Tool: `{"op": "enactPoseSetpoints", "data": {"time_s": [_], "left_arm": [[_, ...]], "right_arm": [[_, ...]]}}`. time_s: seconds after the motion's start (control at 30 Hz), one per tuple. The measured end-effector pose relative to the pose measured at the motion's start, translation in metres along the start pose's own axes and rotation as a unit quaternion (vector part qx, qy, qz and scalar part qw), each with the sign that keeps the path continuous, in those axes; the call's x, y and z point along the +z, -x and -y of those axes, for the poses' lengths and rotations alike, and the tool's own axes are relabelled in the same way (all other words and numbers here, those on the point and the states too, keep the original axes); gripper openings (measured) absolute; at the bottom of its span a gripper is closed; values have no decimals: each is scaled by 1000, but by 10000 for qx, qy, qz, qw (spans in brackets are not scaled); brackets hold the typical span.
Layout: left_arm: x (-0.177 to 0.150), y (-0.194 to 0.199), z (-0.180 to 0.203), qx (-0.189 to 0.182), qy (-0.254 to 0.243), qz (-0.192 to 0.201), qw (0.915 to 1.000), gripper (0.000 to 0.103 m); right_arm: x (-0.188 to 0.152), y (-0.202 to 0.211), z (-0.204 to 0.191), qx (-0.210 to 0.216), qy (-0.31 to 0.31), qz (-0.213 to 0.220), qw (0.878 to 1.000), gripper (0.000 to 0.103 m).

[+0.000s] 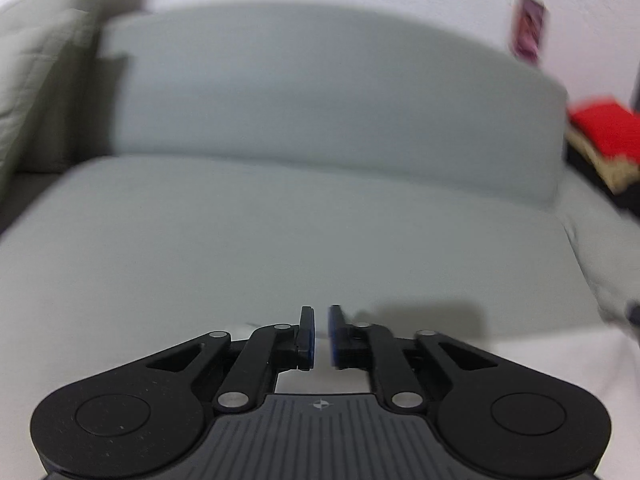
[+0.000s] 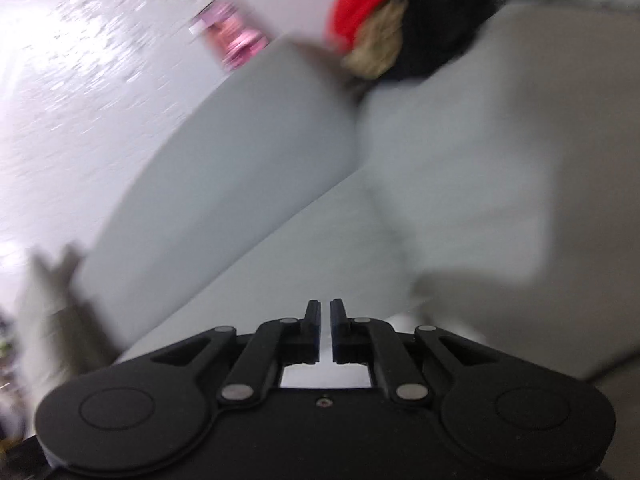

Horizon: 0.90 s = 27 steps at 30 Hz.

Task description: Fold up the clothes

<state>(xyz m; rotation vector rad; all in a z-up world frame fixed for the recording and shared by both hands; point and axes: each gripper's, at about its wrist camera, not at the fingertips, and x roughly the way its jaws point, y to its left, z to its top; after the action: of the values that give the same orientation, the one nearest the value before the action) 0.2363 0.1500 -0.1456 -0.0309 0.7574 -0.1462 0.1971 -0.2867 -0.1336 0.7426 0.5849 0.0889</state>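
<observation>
Our left tongs (image 1: 321,334) are open a crack, our right tongs (image 2: 325,330) shut; the clothes (image 2: 436,32) lie ahead-right, nearer the right ones.

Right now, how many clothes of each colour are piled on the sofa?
Red clothes: 1
Tan clothes: 1
Black clothes: 1
Total: 3, as far as the blur lets me tell; the pile sits past the grey back cushion.
</observation>
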Motion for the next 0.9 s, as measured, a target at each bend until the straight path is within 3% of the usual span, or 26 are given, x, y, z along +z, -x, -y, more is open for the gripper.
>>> {"op": "enactPoseSetpoints", "data": {"time_s": [0.07, 0.13, 0.2, 0.3, 0.4, 0.47, 0.5, 0.57, 0.6, 0.67, 0.7, 0.73, 0.8, 0.9], "left_arm": [[-8, -24, 3, 485, -83, -228, 9985, 15], [-10, -36, -1, 890, 35, -251, 9957, 12], [-3, -34, -9, 1753, 202, -224, 9841, 9], [4, -19, -16, 2648, -15, -288, 9639, 6], [-4, 33, -11, 1967, 4, -32, 9805, 7], [-19, 65, 1, 1295, -23, 49, 9916, 9], [-26, 80, 7, 948, -32, 72, 9955, 15], [-49, 78, 19, 126, 80, -397, 9991, 23], [-61, 71, 24, 32, 78, -644, 9979, 22], [-75, 62, 25, 260, 136, -898, 9955, 21], [-73, 67, 22, 426, 263, -943, 9943, 17], [-72, 71, 18, 606, 381, -985, 9926, 14], [-73, 77, 9, 1327, 361, -985, 9856, 11], [-85, 80, -7, 2350, 110, -1223, 9642, 10]], "right_arm": [[-5, -21, 7, 193, -92, -431, 9988, 7], [-8, -32, 31, -152, -510, -557, 9970, 0], [-2, -20, 49, -371, -947, -152, 9947, 0], [10, 3, 44, -1165, -608, 217, 9911, 0], [18, 34, 22, -1334, -286, 376, 9899, 6], [18, 52, 2, -1043, 22, 359, 9939, 7], [16, 57, -6, -833, 116, 272, 9961, 9], [2, 48, -9, -248, -27, -283, 9993, 12], [-7, 39, -9, 56, -139, -599, 9981, 12], [-25, 18, -1, 438, -426, -1278, 9899, 11], [-32, 11, 8, 336, -600, -1500, 9863, 2], [-35, 12, 19, 210, -762, -1473, 9859, 0], [-30, 30, 39, -74, -1074, -1053, 9886, 0], [-10, 55, 60, -1358, -985, -413, 9850, 0]]}}
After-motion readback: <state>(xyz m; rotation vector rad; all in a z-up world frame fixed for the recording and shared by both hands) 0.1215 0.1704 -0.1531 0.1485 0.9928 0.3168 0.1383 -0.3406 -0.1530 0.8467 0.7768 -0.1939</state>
